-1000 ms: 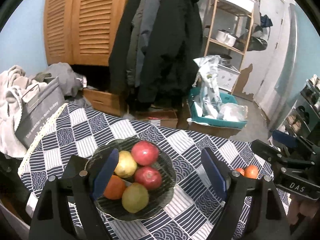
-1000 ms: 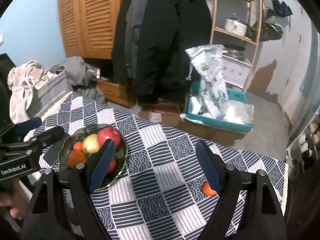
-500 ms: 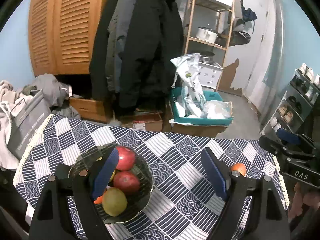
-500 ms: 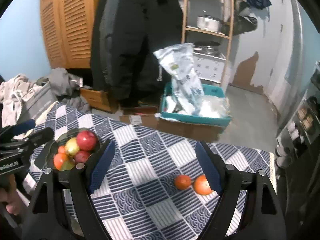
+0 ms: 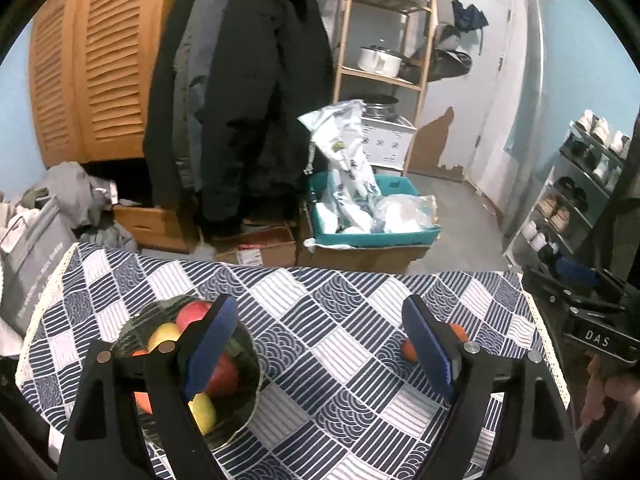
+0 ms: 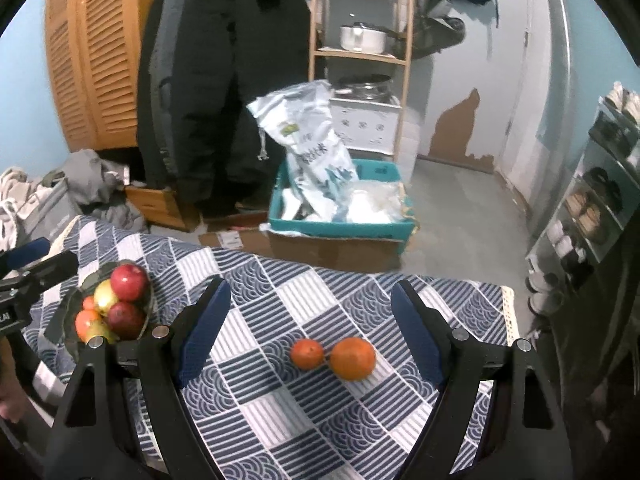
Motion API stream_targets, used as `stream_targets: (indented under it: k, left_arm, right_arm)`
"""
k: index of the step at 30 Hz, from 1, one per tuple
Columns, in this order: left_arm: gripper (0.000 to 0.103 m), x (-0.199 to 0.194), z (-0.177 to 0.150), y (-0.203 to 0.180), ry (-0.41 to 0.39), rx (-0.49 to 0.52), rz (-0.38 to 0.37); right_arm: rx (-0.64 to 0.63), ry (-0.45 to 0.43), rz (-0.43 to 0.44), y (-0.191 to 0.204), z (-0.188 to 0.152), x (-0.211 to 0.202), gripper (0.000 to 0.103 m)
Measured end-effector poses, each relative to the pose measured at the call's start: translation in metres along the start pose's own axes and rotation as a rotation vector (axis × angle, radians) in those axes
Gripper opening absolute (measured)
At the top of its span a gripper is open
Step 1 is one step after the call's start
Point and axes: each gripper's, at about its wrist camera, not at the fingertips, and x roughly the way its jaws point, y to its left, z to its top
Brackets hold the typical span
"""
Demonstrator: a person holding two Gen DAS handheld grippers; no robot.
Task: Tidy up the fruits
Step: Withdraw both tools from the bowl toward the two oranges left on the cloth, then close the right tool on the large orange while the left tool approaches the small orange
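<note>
Both hands have slid sideways across the table since the earlier pictures. A moment ago the right wrist view had the dark glass bowl of fruit (image 6: pixel 110 308) close under its left finger. Now the bowl sits far off to the left, and two loose oranges, a small orange (image 6: pixel 307 354) and a bigger round orange (image 6: pixel 353 358), lie right in front between the fingers. The two oranges touch each other on the blue and white patterned tablecloth (image 6: pixel 280 412).

I think this means the right gripper (image 6: pixel 310 334) is lining up to pick an orange and carry it to the bowl. The other fruit, red apples and yellow pears, is already in the bowl, so only these two look left to tidy.

The right gripper is wide apart and holds nothing. The left gripper (image 5: pixel 320 350) is wide apart too, with nothing in it.

The two views show different things. The right wrist view shows both oranges clearly and whole. In the left wrist view they are mostly hidden behind the right-hand finger, with only bits of orange peeking out at its edge. But the left wrist view shows the bowl (image 5: pixel 244 364) up close, right under its left-hand finger, and the black body of the right gripper (image 5: pixel 592 320) at the far edge.
</note>
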Motion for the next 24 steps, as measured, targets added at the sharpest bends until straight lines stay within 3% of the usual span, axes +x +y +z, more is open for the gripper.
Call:
stream_targets:
  k: [13,24]
  left_arm:
    - [0.085,0.032,-0.007,-0.046,0.073,0.061,-0.056]
    - [0.085,0.068,-0.016,-0.073,0.145,0.122,-0.062]
  right_arm:
    - [0.047,0.048,-0.045,-0.044,-0.022,0.004,0.083]
    - [0.082,0.128,-0.059,-0.07,-0.041,0.031,0.083]
